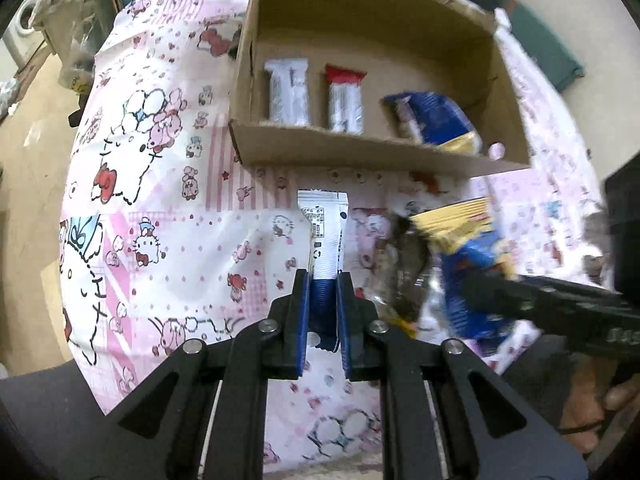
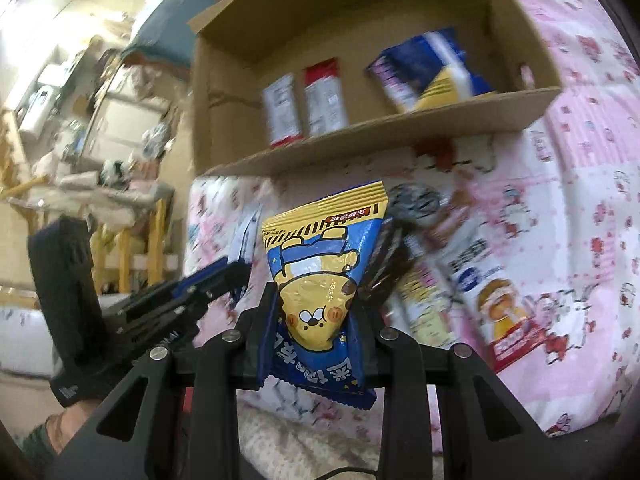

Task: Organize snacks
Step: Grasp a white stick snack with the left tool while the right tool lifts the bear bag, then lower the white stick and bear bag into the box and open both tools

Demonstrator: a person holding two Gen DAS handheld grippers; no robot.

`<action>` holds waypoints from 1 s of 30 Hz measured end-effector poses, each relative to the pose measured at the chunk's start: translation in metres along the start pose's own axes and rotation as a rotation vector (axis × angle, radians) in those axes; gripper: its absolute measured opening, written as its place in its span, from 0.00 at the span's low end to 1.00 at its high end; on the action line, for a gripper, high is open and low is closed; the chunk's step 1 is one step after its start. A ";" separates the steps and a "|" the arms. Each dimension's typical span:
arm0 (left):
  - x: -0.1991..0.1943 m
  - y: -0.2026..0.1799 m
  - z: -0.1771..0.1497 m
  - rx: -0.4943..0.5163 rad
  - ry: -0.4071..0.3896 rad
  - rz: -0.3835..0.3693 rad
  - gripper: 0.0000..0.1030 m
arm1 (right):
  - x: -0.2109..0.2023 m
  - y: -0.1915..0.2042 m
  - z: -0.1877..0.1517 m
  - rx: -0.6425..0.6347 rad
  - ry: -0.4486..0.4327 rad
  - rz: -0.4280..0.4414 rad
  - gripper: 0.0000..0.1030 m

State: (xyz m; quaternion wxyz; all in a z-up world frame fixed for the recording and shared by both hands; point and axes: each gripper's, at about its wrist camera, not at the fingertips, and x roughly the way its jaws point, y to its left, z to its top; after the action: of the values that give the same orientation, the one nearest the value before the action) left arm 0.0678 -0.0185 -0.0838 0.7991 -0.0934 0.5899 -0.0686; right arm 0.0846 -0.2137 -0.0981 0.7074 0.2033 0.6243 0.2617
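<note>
left gripper (image 1: 323, 280): jaws clamping on white-and-blue stick pack (image 1: 325, 236), pack sticking up past the fingertips, printed white end on top.
right gripper (image 2: 316, 312): jaws pinching blue-and-yellow snack bag (image 2: 324, 276) by its sides, cartoon print reading upside down, yellow striped end pointing away from camera.
cardboard box (image 1: 360, 152): lying open on the pink cartoon bedsheet (image 1: 160, 200), beyond both grippers.
box contents: white pack (image 1: 288, 94) sitting toward the left wall, red-topped pack (image 1: 345, 98) just beside it, second blue-and-yellow bag (image 1: 436, 120) lying tilted toward the right wall, apart from the two packs.
loose pile: sitting on the sheet in front of the box's near wall, right of the held bag in the right wrist view; showing a black-striped wrapper (image 2: 416, 204) and a white pouch with red bottom (image 2: 492, 300) lying flat.
cross view: right gripper showing at the right edge of the left wrist view, carrying its bag, blurred; left gripper showing at the left of the right wrist view.
background: cluttered room past the bed edge, too blurred for detail.
</note>
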 end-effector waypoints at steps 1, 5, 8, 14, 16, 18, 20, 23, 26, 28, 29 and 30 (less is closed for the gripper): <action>-0.010 0.000 -0.001 0.001 -0.025 -0.001 0.10 | -0.001 0.004 0.000 -0.019 -0.003 0.008 0.31; -0.040 -0.007 0.002 0.021 -0.114 0.010 0.10 | -0.015 0.016 0.002 -0.066 -0.061 0.058 0.31; -0.058 -0.011 0.012 0.026 -0.172 0.016 0.10 | -0.028 0.020 0.006 -0.075 -0.126 0.099 0.31; -0.080 -0.020 0.047 0.078 -0.263 0.057 0.10 | -0.061 0.020 0.024 -0.073 -0.291 0.158 0.31; -0.082 -0.022 0.058 0.076 -0.272 0.060 0.10 | -0.066 0.019 0.032 -0.080 -0.315 0.156 0.31; -0.081 -0.024 0.068 0.082 -0.275 0.065 0.10 | -0.072 0.017 0.040 -0.084 -0.344 0.152 0.31; -0.079 -0.027 0.076 0.090 -0.279 0.067 0.10 | -0.077 0.013 0.053 -0.074 -0.370 0.150 0.31; -0.071 -0.033 0.087 0.101 -0.279 0.069 0.10 | -0.077 0.003 0.066 -0.043 -0.406 0.123 0.31; -0.056 -0.037 0.097 0.105 -0.268 0.065 0.10 | -0.069 -0.008 0.081 -0.025 -0.421 0.074 0.31; -0.045 -0.041 0.105 0.117 -0.264 0.069 0.10 | -0.062 -0.016 0.088 -0.021 -0.422 0.042 0.31; -0.040 -0.043 0.107 0.125 -0.263 0.073 0.10 | -0.062 -0.020 0.091 -0.019 -0.420 0.037 0.31; -0.034 -0.044 0.111 0.134 -0.262 0.075 0.10 | -0.058 -0.025 0.094 -0.006 -0.412 0.030 0.31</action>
State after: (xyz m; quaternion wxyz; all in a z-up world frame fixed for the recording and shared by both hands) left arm 0.1636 -0.0467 -0.0105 0.8757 -0.0258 0.4777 -0.0651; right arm 0.1761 -0.2659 -0.0559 0.8169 0.2597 0.4624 0.2269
